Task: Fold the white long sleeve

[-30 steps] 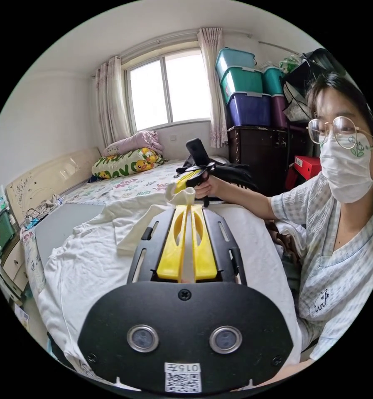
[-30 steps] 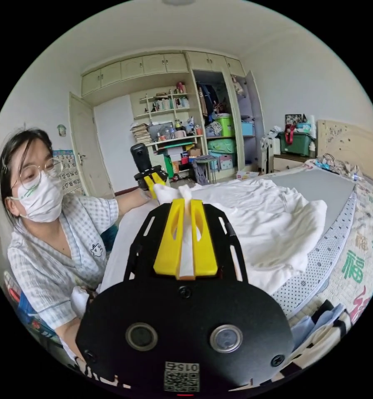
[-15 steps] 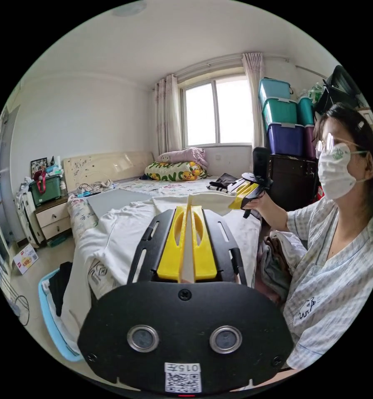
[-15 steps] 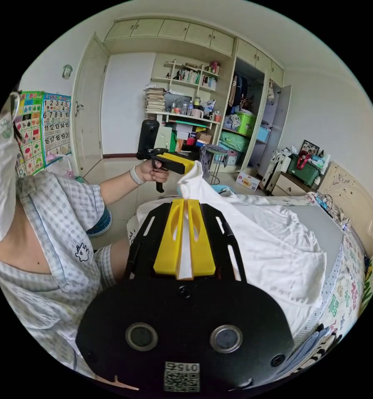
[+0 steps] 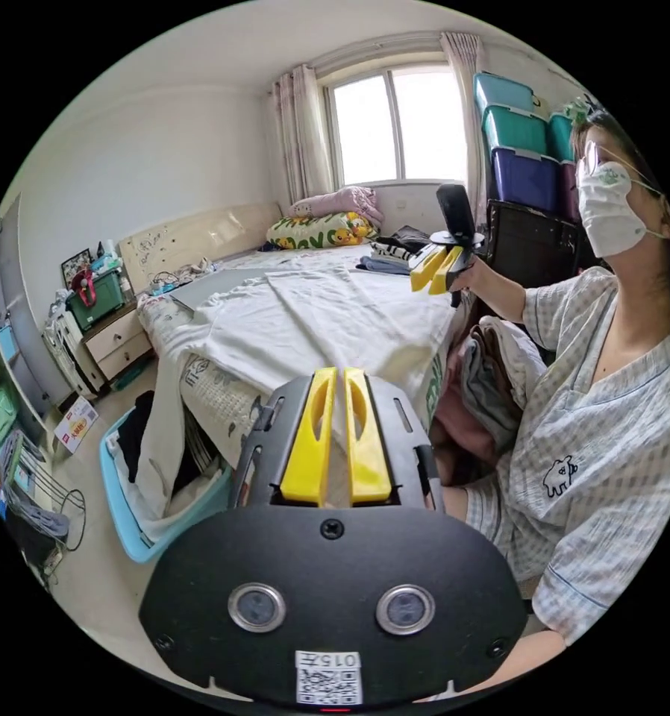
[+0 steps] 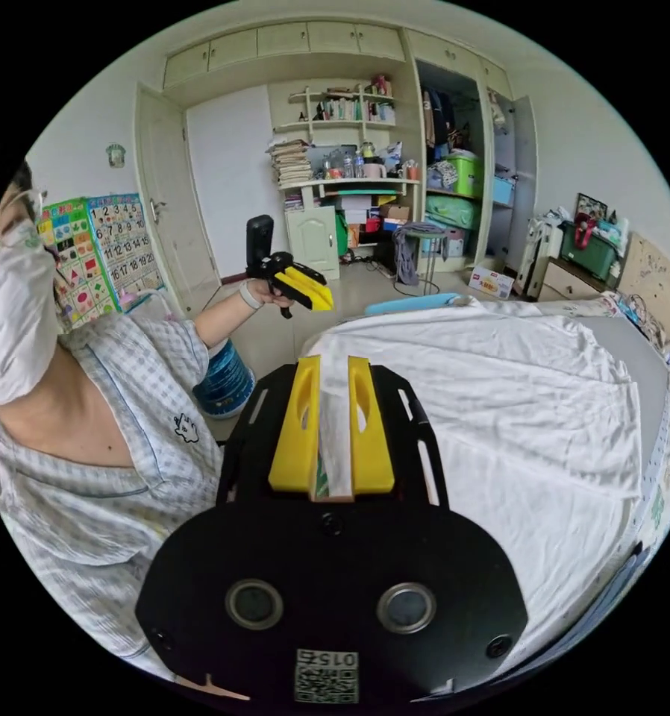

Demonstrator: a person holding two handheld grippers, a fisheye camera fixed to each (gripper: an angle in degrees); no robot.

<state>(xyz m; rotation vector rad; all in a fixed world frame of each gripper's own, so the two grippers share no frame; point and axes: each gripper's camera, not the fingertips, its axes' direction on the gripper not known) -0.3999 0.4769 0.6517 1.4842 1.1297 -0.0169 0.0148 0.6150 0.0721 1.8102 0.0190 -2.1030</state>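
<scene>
I see stacked storage bins [image 5: 515,142] by the window [image 5: 398,123], and a blue laundry basket [image 5: 137,514] on the floor.

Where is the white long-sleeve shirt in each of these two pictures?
Left gripper view: the white shirt lies spread on the bed, above that view's own yellow jaws.
Right gripper view: the shirt covers the bed at right of centre.
Shared landmark: the green bin on the bedside cabinet.

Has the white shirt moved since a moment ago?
Yes. The white shirt was lifted between both grippers; now it lies spread flat over the bed, released.
</scene>
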